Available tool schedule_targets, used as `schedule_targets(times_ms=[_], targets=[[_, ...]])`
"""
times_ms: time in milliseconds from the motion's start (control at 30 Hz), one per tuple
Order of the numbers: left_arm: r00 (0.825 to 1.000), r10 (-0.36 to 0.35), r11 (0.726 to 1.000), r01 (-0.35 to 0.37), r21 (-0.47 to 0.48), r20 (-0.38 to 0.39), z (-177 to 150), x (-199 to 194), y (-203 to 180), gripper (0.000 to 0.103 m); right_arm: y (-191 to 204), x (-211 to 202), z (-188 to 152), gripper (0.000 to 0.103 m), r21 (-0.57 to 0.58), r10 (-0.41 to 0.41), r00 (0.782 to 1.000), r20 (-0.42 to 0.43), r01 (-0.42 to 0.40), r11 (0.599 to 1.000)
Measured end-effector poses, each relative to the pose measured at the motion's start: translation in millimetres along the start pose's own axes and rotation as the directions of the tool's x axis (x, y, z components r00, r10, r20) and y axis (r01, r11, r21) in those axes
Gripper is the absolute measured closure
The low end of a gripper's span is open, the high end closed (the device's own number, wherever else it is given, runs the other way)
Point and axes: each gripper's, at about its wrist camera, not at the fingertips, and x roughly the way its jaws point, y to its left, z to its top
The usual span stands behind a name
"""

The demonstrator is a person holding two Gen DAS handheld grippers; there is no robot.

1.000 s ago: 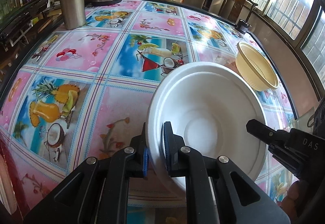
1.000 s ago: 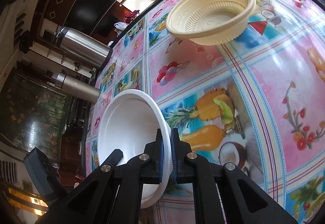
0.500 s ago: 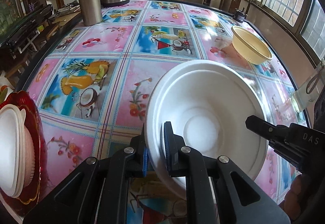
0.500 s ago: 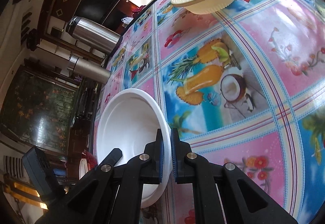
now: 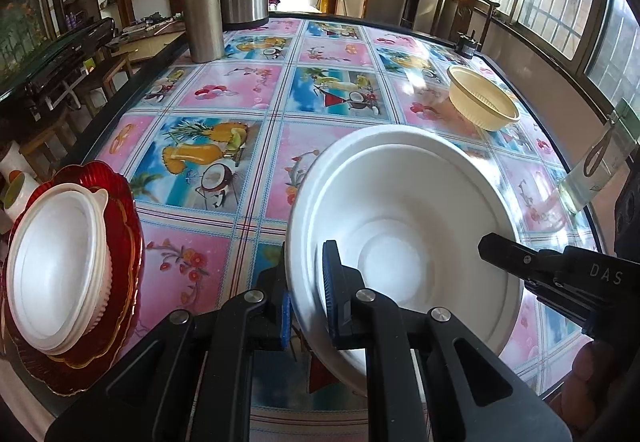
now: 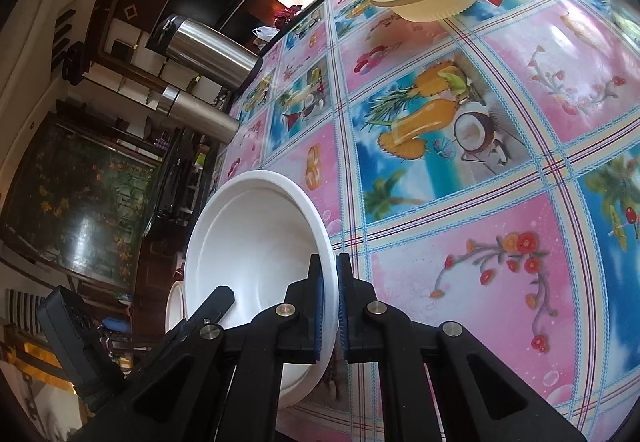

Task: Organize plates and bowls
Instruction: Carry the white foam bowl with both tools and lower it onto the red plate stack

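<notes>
A plain white foam bowl [image 5: 404, 242] is gripped at opposite rims by the left gripper [image 5: 306, 294] and right gripper [image 6: 328, 302]; "DAS" is read lower right.

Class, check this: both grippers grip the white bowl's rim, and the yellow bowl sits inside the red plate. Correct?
Not quite. The yellow bowl stands alone on the tablecloth; a white lidded container sits in the red plate, as the left wrist view shows. Both grippers do grip the white bowl.
</notes>
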Motion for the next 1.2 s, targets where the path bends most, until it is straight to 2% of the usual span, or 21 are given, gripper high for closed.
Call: schedule_targets(times_ms=[367, 533, 767, 900, 1000, 1200], targets=[[0.998, 0.024, 0.999, -0.021, -0.047, 0.065, -5, -35, 39, 0.092, 52, 2, -16, 0.097, -0.075, 0.014, 1.000, -0.009, -0.015, 0.997], [0.991, 0.050, 0.994, -0.038, -0.098, 0.123, -4, -64, 74, 0.092, 95, 7, -24, 0.097, -0.124, 0.065, 0.997, -0.029, -0.068, 0.990], [0.968, 0.158, 0.976, -0.123, -0.179, 0.193, -1, -100, 134, 0.092, 171, 36, -41, 0.096, -0.235, 0.098, 0.992, -0.080, -0.115, 0.965], [0.967, 0.199, 0.958, -0.159, -0.239, 0.157, -8, -95, 176, 0.092, 206, 65, -56, 0.096, -0.285, 0.094, 0.989, -0.119, -0.124, 0.950], [0.970, 0.216, 0.945, -0.180, -0.273, 0.111, -15, -79, 200, 0.092, 224, 87, -70, 0.096, -0.330, 0.059, 0.989, -0.134, -0.100, 0.939], [0.974, 0.222, 0.932, -0.199, -0.304, 0.043, -27, -51, 223, 0.091, 234, 120, -89, 0.096, -0.375, -0.013, 0.990, -0.140, -0.041, 0.926]])
